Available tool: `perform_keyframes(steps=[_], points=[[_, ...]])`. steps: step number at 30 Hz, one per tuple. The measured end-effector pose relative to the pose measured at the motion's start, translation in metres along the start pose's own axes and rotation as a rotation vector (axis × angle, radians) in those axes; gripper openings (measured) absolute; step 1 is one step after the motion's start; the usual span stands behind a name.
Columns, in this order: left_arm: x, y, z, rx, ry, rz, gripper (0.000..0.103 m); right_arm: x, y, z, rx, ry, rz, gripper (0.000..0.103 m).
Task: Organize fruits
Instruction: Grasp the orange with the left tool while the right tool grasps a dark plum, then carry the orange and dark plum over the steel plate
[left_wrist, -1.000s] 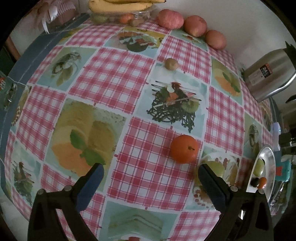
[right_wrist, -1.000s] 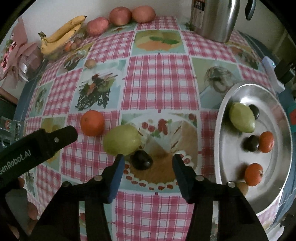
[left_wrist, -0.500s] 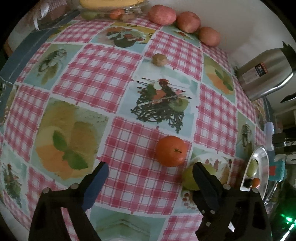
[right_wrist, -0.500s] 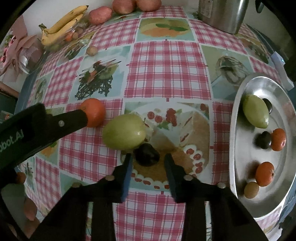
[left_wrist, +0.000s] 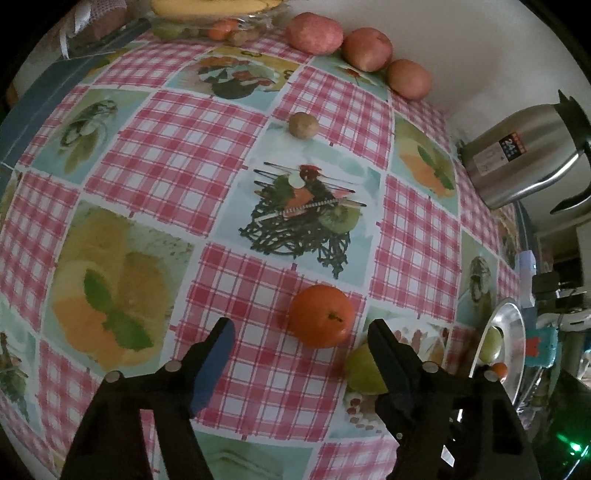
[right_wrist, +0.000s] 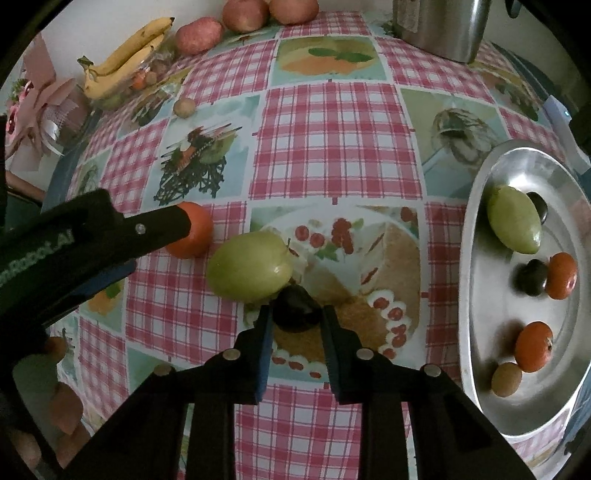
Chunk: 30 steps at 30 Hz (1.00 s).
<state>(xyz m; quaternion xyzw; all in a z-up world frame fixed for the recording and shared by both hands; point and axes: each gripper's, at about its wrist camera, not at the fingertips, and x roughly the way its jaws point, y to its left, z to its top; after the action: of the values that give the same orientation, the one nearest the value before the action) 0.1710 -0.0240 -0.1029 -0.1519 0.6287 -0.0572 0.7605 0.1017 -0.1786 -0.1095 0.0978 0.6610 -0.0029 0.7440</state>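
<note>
Right tongs (right_wrist: 297, 317): just closed, now clamped on dark plum (right_wrist: 295, 308), at 5 o'clock of green fruit (right_wrist: 249, 271).
Left tongs (left_wrist: 301, 341): narrowing around orange (left_wrist: 320, 315), pads not touching.
Meaning: plum ready for steel tray (right_wrist: 476, 332).

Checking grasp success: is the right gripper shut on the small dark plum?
Shut: right gripper pads press both sides of the small dark plum.

Pink-and-white checked tablecloth (right_wrist: 332, 140) broken by pale teal picture squares. On it, an orange mandarin (left_wrist: 320, 316), a yellow-green fruit (right_wrist: 249, 266) just right of the mandarin, a near-black plum (right_wrist: 295, 309) against the green fruit. Right of the plum, a silver tray (right_wrist: 476, 280) with green, orange, dark and tan fruits. Far behind the mandarin, yellow bananas (right_wrist: 127, 55), reddish apples (left_wrist: 365, 49)
</note>
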Motion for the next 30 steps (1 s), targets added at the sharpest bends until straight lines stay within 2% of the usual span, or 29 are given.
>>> perform_keyframes(steps=[7, 14, 18, 30], points=[[0.011, -0.001, 0.001, -0.002, 0.016, 0.005, 0.067, -0.008, -0.014, 0.001, 0.044, -0.022, -0.005, 0.027], [0.012, -0.004, 0.001, 0.001, 0.017, -0.052, 0.041, -0.014, -0.027, 0.003, 0.089, -0.038, 0.003, 0.027], [0.009, -0.008, 0.003, 0.008, 0.009, -0.036, 0.039, -0.016, -0.028, 0.002, 0.096, -0.042, 0.006, 0.027], [-0.027, -0.006, 0.008, -0.002, -0.069, -0.088, 0.039, -0.034, -0.036, 0.003, 0.123, -0.096, 0.003, 0.027]])
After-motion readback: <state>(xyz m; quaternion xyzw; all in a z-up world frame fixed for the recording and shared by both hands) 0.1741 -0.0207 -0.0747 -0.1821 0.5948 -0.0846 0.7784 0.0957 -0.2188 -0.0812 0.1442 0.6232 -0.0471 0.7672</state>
